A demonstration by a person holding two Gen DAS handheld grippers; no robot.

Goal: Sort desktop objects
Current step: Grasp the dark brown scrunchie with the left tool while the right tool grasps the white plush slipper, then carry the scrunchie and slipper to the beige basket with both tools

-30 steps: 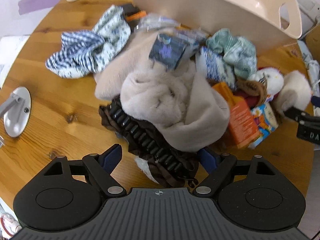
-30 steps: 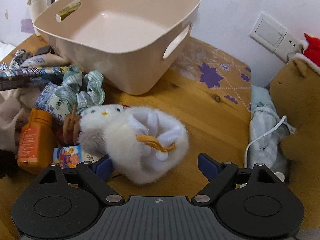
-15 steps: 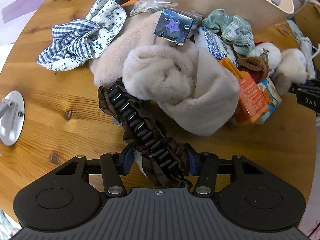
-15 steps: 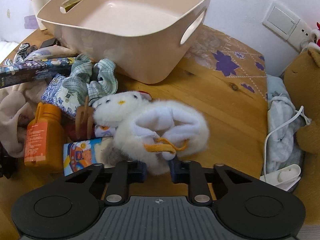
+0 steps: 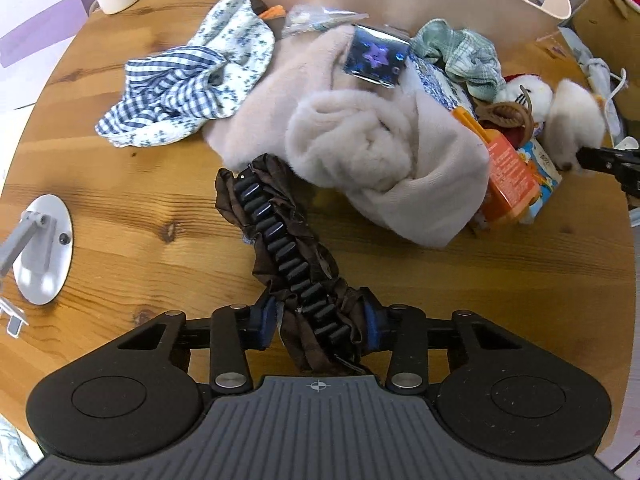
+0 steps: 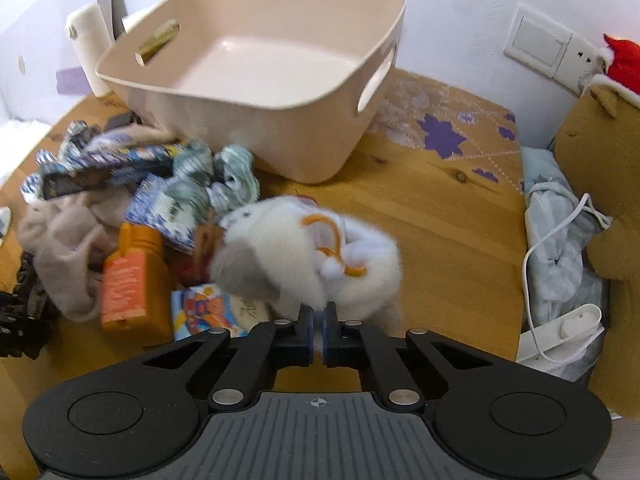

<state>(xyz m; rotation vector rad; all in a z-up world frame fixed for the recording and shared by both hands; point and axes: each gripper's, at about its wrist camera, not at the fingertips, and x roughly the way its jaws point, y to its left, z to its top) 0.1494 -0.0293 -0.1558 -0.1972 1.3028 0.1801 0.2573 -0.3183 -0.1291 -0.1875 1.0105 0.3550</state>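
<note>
The left gripper [image 5: 318, 322], jaws just closing, clamps the near end of the brown ruffled hair clip [image 5: 286, 248], which runs toward 11 o'clock up to the beige fleece [image 5: 372, 152]. The right gripper [image 6: 319, 334], just squeezed nearly together, pinches the white plush toy [image 6: 316, 256] at its near edge; the beige basket [image 6: 256, 120] stands at 12 o'clock beyond it.

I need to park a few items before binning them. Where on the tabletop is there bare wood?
Bare wood lies between the metal stand base and the brown hair band, and between the beige basket and the blue cloth bundle. The pile around the fleece cloth is crowded.
</note>
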